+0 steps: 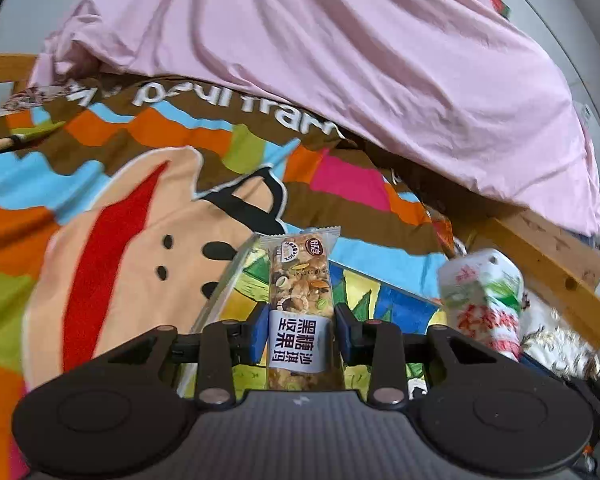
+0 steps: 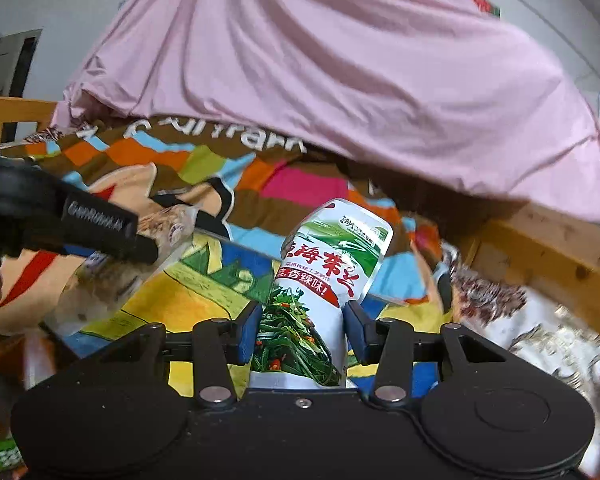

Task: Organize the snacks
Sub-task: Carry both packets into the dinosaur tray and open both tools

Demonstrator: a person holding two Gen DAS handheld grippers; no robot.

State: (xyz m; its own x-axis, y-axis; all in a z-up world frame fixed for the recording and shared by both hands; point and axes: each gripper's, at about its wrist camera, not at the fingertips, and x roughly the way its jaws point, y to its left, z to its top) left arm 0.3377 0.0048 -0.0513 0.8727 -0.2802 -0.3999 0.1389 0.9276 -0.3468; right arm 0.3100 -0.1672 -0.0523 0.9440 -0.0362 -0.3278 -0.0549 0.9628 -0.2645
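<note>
While both grippers hover over a colourful blanket [image 1: 112, 184], the left gripper [image 1: 301, 332] is closed on a nut bar [image 1: 300, 292] and the right gripper [image 2: 302, 332] is closed on a seaweed pack [image 2: 328, 276], each snack pointing forward between blue pads [image 1: 260, 336]. Beyond, a pink sheet [image 2: 340, 80] drapes over a wooden frame [image 2: 540, 248].

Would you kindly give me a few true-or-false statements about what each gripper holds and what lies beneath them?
1. The left gripper is shut on a nut bar. True.
2. The right gripper is open and holds nothing. False: its jaws clamp a white and green seaweed snack pouch.
3. A pink sheet lies behind the colourful blanket. True.
4. The nut bar's wrapper is solid black. False: it is clear with a white label.
5. The bed frame is metal. False: it looks wooden.
</note>
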